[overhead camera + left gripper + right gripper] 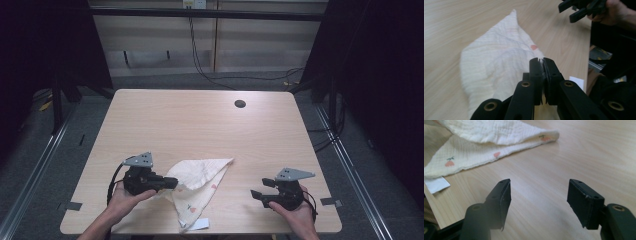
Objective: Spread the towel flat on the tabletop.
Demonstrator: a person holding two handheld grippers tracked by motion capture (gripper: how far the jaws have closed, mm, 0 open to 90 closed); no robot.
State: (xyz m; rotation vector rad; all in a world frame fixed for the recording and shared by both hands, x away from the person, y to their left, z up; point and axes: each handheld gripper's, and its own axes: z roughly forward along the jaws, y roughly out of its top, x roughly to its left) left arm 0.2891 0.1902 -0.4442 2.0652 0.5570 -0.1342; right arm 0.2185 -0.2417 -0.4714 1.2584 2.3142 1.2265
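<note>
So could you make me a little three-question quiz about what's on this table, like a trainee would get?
1. True or false: the left gripper is shut on the cloth.
2. The right gripper has its jaws: A) open over bare table, B) clamped on the cloth, C) holding the label.
3. What small white thing sticks out from the cloth's near end?

Key: 1 true. 2 A. 3 a white label.

Even, soft light falls from above on the wooden table [200,125], while the room beyond its far edge and sides lies dark. Shadows are faint. In both gripper views the near black jaws are blurred and the table's grain softens farther off.
</note>
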